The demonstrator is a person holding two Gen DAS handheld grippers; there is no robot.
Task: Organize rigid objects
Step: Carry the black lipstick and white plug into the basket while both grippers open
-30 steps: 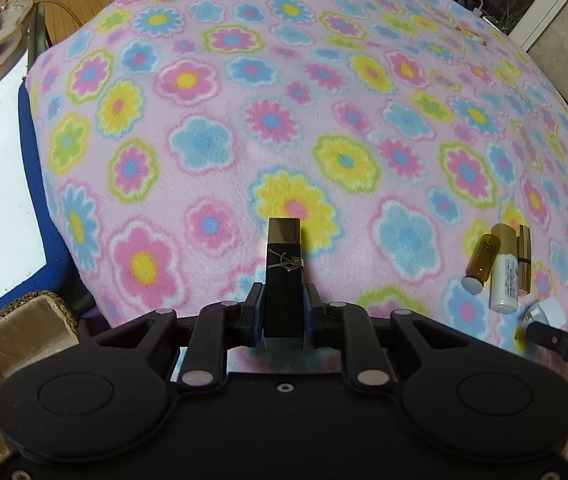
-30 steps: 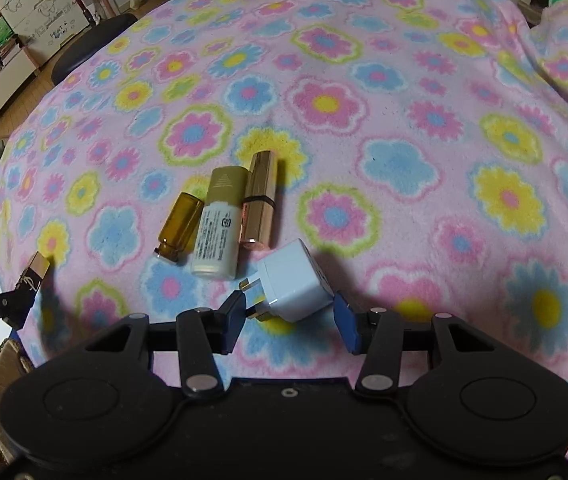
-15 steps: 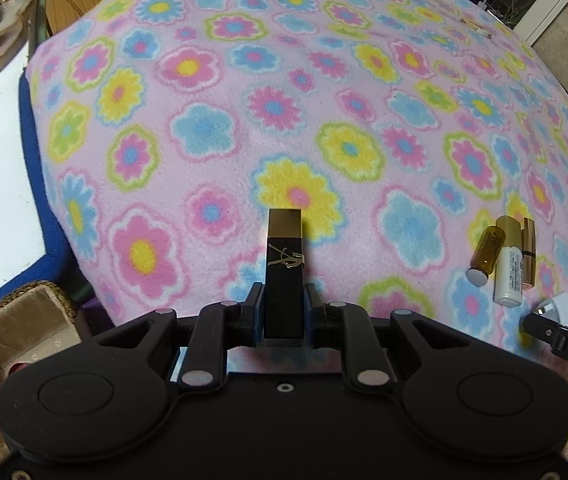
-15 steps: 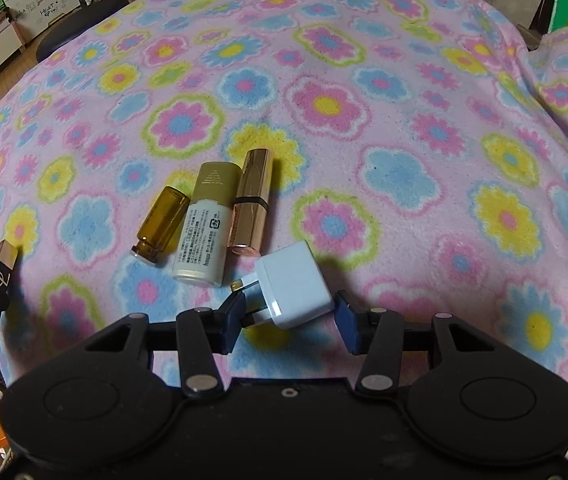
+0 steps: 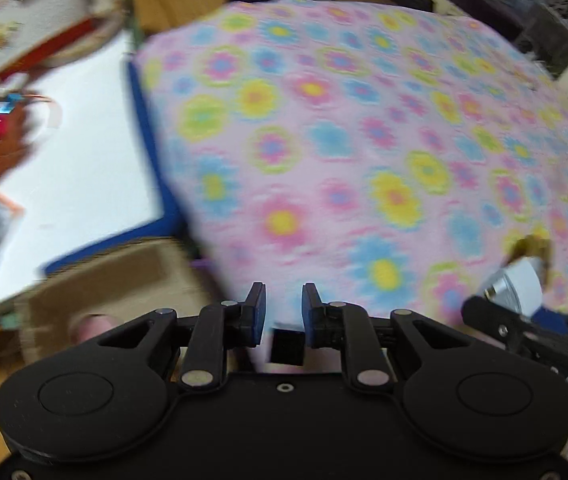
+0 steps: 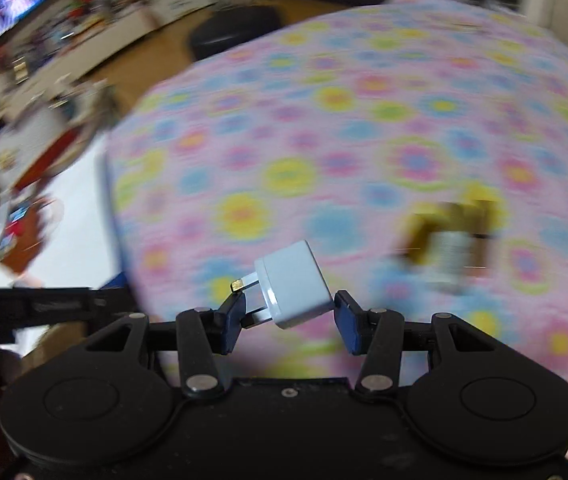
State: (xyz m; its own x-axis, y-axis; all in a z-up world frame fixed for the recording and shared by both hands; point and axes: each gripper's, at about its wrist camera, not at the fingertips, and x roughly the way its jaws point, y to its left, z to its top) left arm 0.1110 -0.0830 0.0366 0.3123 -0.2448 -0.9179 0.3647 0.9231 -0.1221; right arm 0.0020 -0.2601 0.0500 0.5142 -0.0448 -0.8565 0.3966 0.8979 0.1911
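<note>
My left gripper (image 5: 283, 309) is open with a small gap between its jaws. The black lipstick case (image 5: 286, 346) shows as a dark square low between and behind the jaws, out of their hold. My right gripper (image 6: 288, 308) is shut on the white plug adapter (image 6: 294, 284) and holds it above the flowered blanket (image 6: 364, 140); the adapter also shows at the right of the left wrist view (image 5: 518, 284). An amber vial, a white tube and a gold lipstick (image 6: 454, 240) lie blurred together on the blanket to the right.
A brown open box (image 5: 116, 284) sits at the blanket's left edge, below my left gripper. A white board with a blue rim (image 5: 76, 168) lies to the left. A black stool (image 6: 236, 32) stands beyond the blanket. Both views are motion-blurred.
My left gripper has opened and the black lipstick case has dropped out of its jaws. Both grippers have swung left toward the box. The right gripper has lifted the adapter off the blanket.
</note>
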